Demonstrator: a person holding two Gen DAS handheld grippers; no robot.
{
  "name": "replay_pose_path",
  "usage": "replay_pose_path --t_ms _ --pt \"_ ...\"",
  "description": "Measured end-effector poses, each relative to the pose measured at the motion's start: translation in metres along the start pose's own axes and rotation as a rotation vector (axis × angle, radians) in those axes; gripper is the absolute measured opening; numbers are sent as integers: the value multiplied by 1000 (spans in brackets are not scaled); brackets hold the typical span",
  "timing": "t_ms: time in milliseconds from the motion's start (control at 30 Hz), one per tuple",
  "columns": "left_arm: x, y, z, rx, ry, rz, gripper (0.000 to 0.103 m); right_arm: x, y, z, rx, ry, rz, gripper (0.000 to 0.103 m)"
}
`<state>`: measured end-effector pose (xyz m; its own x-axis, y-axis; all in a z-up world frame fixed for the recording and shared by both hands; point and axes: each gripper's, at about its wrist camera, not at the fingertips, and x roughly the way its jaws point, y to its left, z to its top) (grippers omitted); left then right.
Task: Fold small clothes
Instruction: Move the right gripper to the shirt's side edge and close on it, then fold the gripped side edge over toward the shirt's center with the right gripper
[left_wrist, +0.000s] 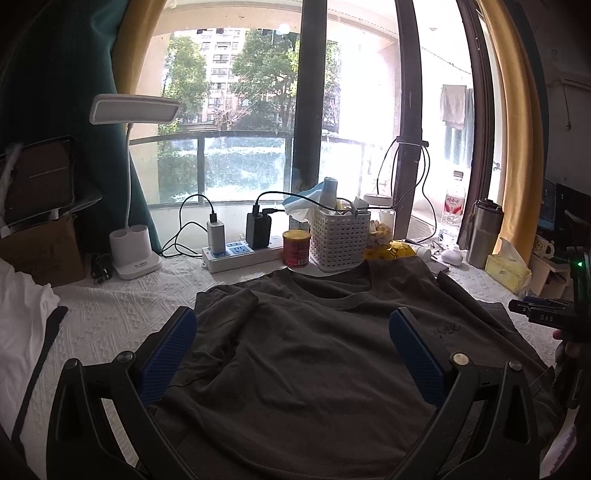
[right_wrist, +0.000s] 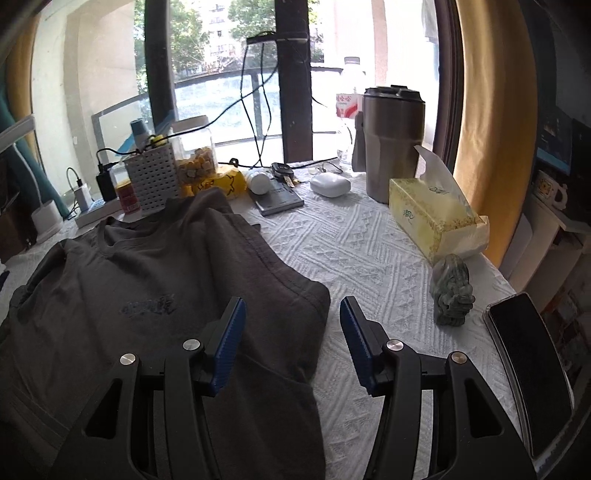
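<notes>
- The left gripper (left_wrist: 291, 354) has its blue pads spread wide with nothing pinched; it hangs over the middle of the dark grey T-shirt (left_wrist: 314, 350), chest cloth showing between the pads.
- The right gripper (right_wrist: 291, 345) is also released, jaws apart and empty. Its left pad sits over the shirt's right-hand edge, its right pad over the bare white quilted cover (right_wrist: 369, 251).
- In the right wrist view the T-shirt (right_wrist: 147, 295) fills the 9 o'clock half, neckline toward 11 o'clock, near the white basket (right_wrist: 153, 177). The tissue box (right_wrist: 436, 218) lies at 2 o'clock, the small stone figure (right_wrist: 452, 291) at 3 o'clock, both well apart from the cloth.
- Progress, as I judge it: the shirt lies front up and roughly spread. The sleeve (left_wrist: 225, 306) at 10 o'clock in the left wrist view looks turned inward, and the right-hand side appears doubled over, so the side folds may be started.
- Left to do: neaten the sides, then fold the body lengthwise.
</notes>
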<state>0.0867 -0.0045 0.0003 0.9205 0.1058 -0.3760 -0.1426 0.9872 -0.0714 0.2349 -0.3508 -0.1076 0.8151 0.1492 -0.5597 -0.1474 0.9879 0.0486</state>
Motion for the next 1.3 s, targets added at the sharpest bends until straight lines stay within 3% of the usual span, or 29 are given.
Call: replay_pose_path --t_ms 400,433,500,567,667,1033,1300 --pt "28 -5 4 20 33 -7 102 54 -19 9 99 195 69 56" --pt "29 -5 3 19 38 -10 102 55 -17 9 97 198 80 53" --pt "30 -5 2 16 45 -13 102 58 -15 11 89 204 94 32" --pt "29 -3 2 10 45 -15 102 59 -12 11 76 211 119 19" --pt "26 0 2 0 37 -18 102 56 -7 12 52 197 156 12" --pt "6 5 1 -12 14 -35 102 2 44 24 -143 13 274 11" --pt "-10 7 -5 -11 11 -25 102 3 77 -6 -234 67 363 11"
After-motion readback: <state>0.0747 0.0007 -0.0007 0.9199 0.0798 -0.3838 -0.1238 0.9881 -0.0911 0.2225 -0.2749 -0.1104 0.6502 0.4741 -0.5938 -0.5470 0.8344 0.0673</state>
